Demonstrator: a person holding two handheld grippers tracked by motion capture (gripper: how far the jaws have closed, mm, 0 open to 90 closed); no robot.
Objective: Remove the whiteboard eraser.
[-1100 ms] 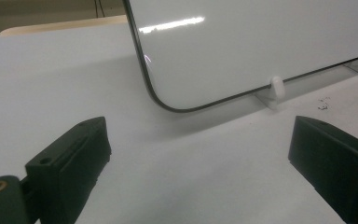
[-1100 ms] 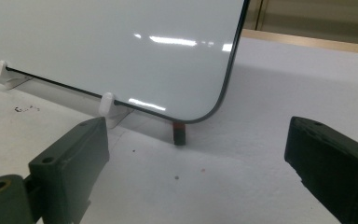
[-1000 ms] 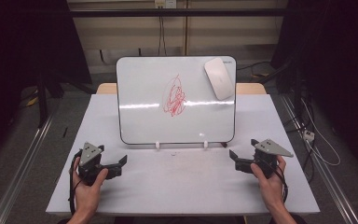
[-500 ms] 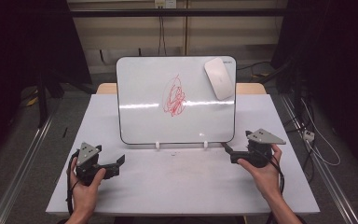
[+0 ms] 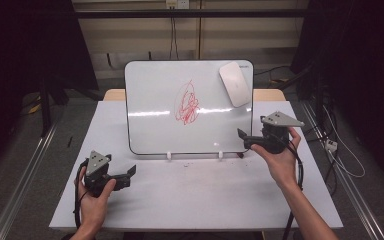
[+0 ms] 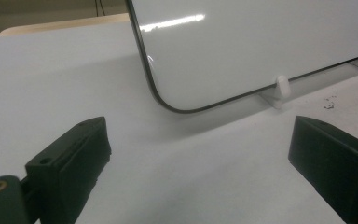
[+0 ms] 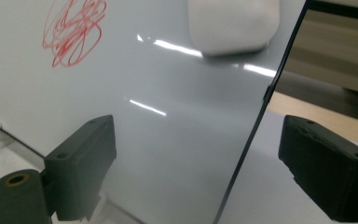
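A whiteboard (image 5: 155,115) stands propped on small white feet (image 6: 282,85) at the middle of the grey table (image 5: 205,200). It carries a red scribble (image 5: 187,106) near its centre and a white oval eraser (image 5: 235,84) stuck at its top right corner. My right gripper (image 5: 243,140) is lifted at the board's lower right corner, open. In the right gripper view the board's dark right edge (image 7: 256,135) runs up between the jaws, with the eraser (image 7: 233,23) above. My left gripper (image 5: 129,176) rests open on the table in front of the board's lower left corner (image 6: 168,100).
Small dark crumbs (image 6: 328,100) lie on the table by the board's feet. Cables (image 5: 340,160) trail over the floor to the right of the table. A metal rail (image 5: 25,170) runs along the floor on the left.
My right gripper has risen from the table and moved forward to the board's right edge. The left gripper has drifted slightly toward the near edge.
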